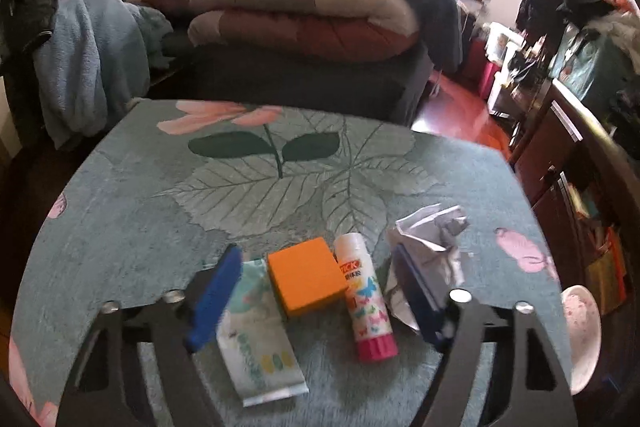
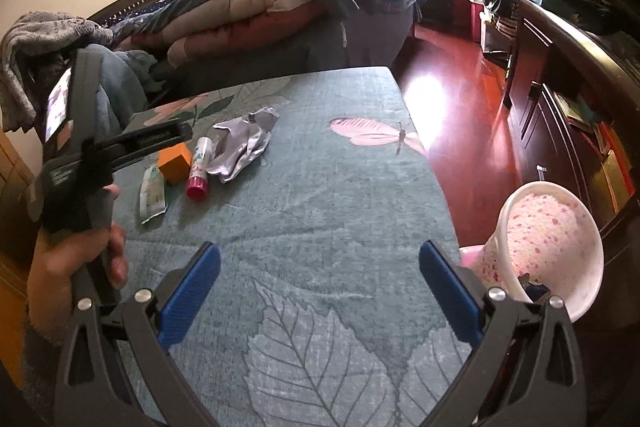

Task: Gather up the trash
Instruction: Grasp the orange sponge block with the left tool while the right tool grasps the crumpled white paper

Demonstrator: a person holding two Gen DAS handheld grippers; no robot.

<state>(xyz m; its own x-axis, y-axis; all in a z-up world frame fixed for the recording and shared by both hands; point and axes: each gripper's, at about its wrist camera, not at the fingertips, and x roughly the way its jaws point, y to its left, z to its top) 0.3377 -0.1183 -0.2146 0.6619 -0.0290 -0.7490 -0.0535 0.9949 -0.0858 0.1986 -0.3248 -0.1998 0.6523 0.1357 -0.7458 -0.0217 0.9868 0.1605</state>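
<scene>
A crumpled silver-white wrapper (image 1: 430, 239) lies on the teal cloth-covered table (image 1: 160, 211); it also shows in the right wrist view (image 2: 244, 145). A flat pale packet (image 1: 256, 331) lies beside an orange block (image 1: 306, 275) and a glue stick (image 1: 366, 301). My left gripper (image 1: 316, 295) is open just above these items, with the packet by its left finger and the wrapper by its right finger. My right gripper (image 2: 320, 291) is open and empty over bare cloth near the table's right edge. A pink-speckled bin (image 2: 552, 247) stands off the table at the right.
The same items show in the right wrist view: packet (image 2: 152, 195), orange block (image 2: 176, 161), glue stick (image 2: 198, 169). A bed with folded quilts (image 1: 304, 15) lies behind the table. Dark cabinets (image 2: 568, 115) line the right side over a red floor (image 2: 452, 115).
</scene>
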